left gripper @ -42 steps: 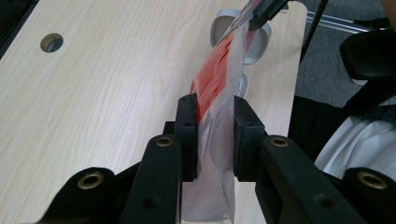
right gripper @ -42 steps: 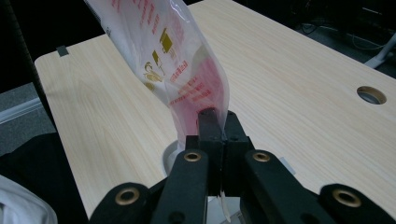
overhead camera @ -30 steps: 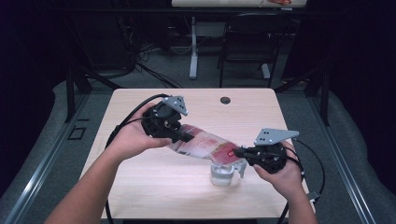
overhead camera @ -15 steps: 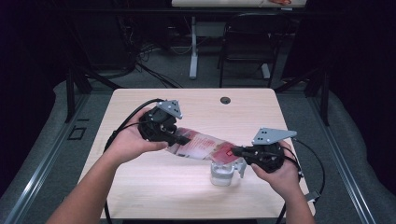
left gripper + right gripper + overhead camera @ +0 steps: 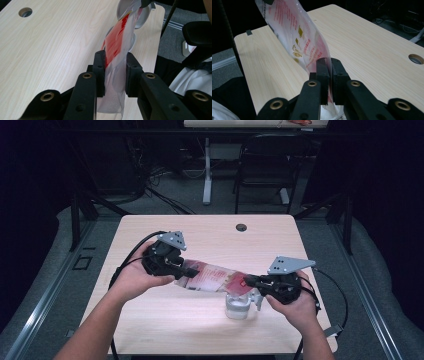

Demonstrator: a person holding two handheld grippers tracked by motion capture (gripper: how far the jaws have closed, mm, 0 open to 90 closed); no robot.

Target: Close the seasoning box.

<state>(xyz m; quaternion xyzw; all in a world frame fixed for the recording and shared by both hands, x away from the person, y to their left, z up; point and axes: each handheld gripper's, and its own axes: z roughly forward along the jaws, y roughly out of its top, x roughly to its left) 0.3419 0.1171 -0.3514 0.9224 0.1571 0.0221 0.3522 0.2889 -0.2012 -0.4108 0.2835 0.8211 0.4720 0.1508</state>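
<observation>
Tilting the clear red-printed plastic bag [image 5: 212, 278] between both clamped hand-held grippers, left hand-held gripper [image 5: 186, 270] higher at 10 o'clock, right hand-held gripper [image 5: 248, 281] just loosening, pinching its mouth over the small clear plastic cup [image 5: 236, 305].

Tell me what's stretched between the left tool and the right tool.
In the high view, a clear plastic bag with red print spans from the left tool to the right tool, above a clear cup on the table.

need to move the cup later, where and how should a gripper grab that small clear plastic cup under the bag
Grip the small clear plastic cup across its side wall, coming in level from the open table on its near side. It stands upright, and the red-printed clear plastic bag stretched above blocks a top approach.
</observation>
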